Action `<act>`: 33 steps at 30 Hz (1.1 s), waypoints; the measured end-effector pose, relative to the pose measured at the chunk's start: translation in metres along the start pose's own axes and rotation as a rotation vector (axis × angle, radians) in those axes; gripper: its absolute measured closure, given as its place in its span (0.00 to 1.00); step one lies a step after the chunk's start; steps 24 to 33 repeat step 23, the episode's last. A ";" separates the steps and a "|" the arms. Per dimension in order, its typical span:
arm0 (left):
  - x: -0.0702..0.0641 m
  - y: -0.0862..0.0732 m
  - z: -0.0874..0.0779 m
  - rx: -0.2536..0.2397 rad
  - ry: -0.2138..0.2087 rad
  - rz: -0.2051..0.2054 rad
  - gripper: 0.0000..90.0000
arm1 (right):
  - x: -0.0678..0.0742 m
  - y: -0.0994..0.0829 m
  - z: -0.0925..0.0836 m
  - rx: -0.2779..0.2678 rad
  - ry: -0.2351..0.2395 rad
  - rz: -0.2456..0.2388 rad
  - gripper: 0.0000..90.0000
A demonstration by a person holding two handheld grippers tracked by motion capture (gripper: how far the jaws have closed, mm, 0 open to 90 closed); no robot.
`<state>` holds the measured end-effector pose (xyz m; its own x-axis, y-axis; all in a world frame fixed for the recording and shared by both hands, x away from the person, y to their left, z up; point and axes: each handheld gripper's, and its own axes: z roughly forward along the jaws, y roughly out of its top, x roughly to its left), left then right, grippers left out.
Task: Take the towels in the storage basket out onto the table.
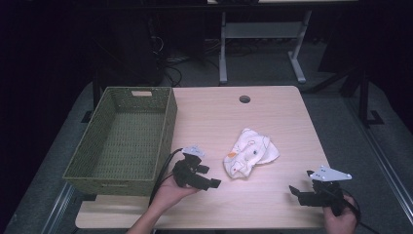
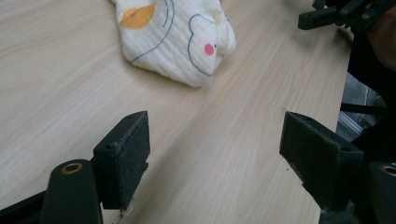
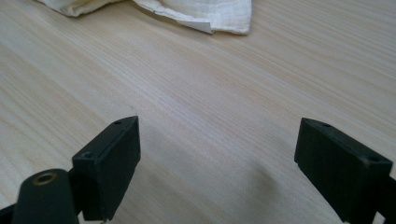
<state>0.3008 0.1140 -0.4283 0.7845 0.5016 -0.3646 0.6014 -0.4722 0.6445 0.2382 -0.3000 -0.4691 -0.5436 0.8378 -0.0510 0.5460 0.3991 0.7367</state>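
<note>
Both pairs of jaws stand wide apart with nothing between them but bare wood. I hold my left gripper [image 1: 200, 176] low over the table [image 1: 272, 117], just beside the near right corner of the basket [image 1: 122, 141], its jaws aimed right toward the cloth [image 1: 249, 152]. My right gripper [image 1: 303, 193] hovers near the table's front right corner, its jaws aimed left, well apart from the cloth.

No writing or label can be read anywhere. The cloth carries only a printed picture: thin dark outlines, an orange patch and a small pink-red dot on cream fabric, plain in the left gripper view [image 2: 180, 35].

That basket, green and woven with a cut-out handle slot in its far end wall, sits on the left part of the table with its left side past the table's edge; its inside looks empty.

The crumpled cloth lies on the bare wood right of the table's middle, between my two grippers and touching neither. In the right gripper view its pale folded edge [image 3: 205, 13] lies at the top, ahead of my jaws.

A round hole [image 1: 244, 99] is cut in the table near its far edge. Beyond the table stand the grey legs of another bench [image 1: 263, 31] on the dark floor, with cables beside them.
</note>
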 end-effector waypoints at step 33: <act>-0.008 -0.029 -0.008 -0.028 -0.007 0.021 0.27 | 0.011 -0.003 -0.004 -0.001 0.008 -0.017 0.16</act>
